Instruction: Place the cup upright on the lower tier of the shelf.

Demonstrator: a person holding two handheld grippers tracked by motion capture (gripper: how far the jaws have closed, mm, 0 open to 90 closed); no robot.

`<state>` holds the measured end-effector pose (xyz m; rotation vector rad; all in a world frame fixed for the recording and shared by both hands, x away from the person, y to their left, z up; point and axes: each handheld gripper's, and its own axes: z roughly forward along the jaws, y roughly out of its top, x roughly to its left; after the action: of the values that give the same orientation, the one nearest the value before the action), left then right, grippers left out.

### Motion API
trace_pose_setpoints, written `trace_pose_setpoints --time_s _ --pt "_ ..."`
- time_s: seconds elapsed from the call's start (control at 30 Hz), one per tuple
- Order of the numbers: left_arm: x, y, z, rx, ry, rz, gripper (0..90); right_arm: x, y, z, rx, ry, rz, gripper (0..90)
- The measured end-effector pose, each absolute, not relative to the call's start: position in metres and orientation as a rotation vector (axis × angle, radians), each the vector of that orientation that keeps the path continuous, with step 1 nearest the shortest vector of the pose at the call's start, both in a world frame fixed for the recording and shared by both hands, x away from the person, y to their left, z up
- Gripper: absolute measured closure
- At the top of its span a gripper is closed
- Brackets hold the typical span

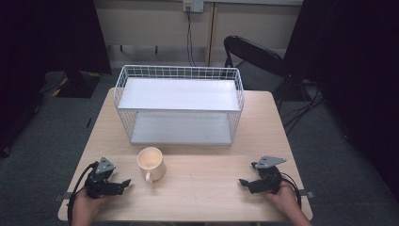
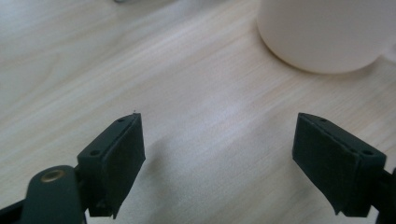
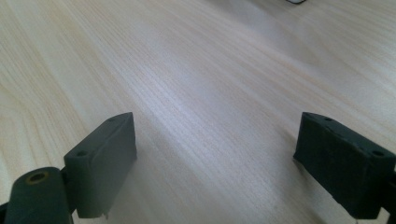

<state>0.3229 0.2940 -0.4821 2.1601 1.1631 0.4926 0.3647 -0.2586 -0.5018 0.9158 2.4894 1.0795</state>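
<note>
we hold the left claw (image 1: 123, 183) open and empty, low over the wooden surface (image 1: 207, 188), near the cream mug (image 1: 151, 164) standing upright before the white wire rack (image 1: 180, 104). our right claw (image 1: 244, 182) gapes empty too, well apart from the mug.

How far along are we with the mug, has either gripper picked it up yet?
Nothing looks done yet. The cream mug stands upright on the table, in front of the white wire rack, whose two shelves are bare. The left gripper is nearest it, jaws open, not touching; the right gripper is open too, off to the side. Approach, grasp and any placing remain.
</note>
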Motion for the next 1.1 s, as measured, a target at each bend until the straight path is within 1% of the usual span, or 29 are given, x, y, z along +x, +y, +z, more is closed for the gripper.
trace_pose_setpoints --time_s 0.3,0.4,0.47,0.67,0.77,0.9,1.1 --pt "0.325 0.293 -0.464 2.147 1.159 0.505 18.2 0.365 -0.259 -0.502 0.916 2.489 1.080 11.7" --pt "0.326 0.293 -0.457 2.128 1.159 0.484 18.2 0.365 -0.259 -0.502 0.916 2.489 1.080 11.8" --pt "0.326 0.293 -0.452 2.112 1.162 0.467 16.4 0.365 -0.259 -0.502 0.916 2.489 1.080 11.8" --pt "0.327 0.296 -0.439 2.032 1.182 0.420 16.0 0.365 -0.259 -0.502 0.915 2.489 1.081 11.8" --pt "0.328 0.294 -0.435 2.042 1.178 0.424 16.4 0.365 -0.259 -0.502 0.916 2.489 1.081 11.7" --pt "0.329 0.293 -0.431 2.032 1.174 0.373 17.0 0.365 -0.259 -0.502 0.916 2.489 1.081 11.8" --pt "0.331 0.289 -0.426 2.034 1.157 0.376 17.5 0.365 -0.259 -0.502 0.916 2.489 1.081 11.8"
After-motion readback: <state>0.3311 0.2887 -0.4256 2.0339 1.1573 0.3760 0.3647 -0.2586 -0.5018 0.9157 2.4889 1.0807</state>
